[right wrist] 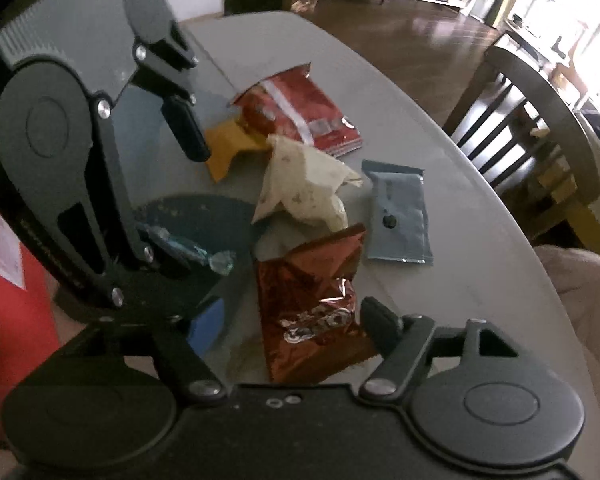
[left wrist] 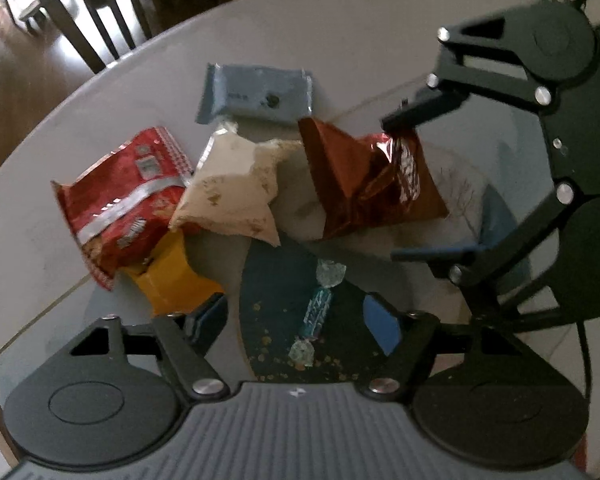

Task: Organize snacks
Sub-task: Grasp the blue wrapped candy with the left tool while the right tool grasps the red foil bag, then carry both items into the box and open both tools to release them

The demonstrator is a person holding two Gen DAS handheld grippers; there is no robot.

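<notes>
Five packets noted on grey round table [left wrist: 340, 40]: crinkly brown foil bag [left wrist: 364, 184], red bag [left wrist: 120, 196], cream pouch [left wrist: 228, 192], yellow pack [left wrist: 172, 280], flat blue bar [left wrist: 256, 94]. One twist-wrapped candy [left wrist: 318, 308] lies on dark plate [left wrist: 268, 280] (speckled). Left gripper [left wrist: 300, 320] and right gripper [right wrist: 288, 320] both spread wide, empty; brown bag betw. right fingers. Table edge well apart.

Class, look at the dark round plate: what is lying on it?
One wrapped candy with twisted clear ends lies on the dark plate, among small specks. The cream packet overlaps the plate's far edge, so whatever is under there is hidden.
</notes>
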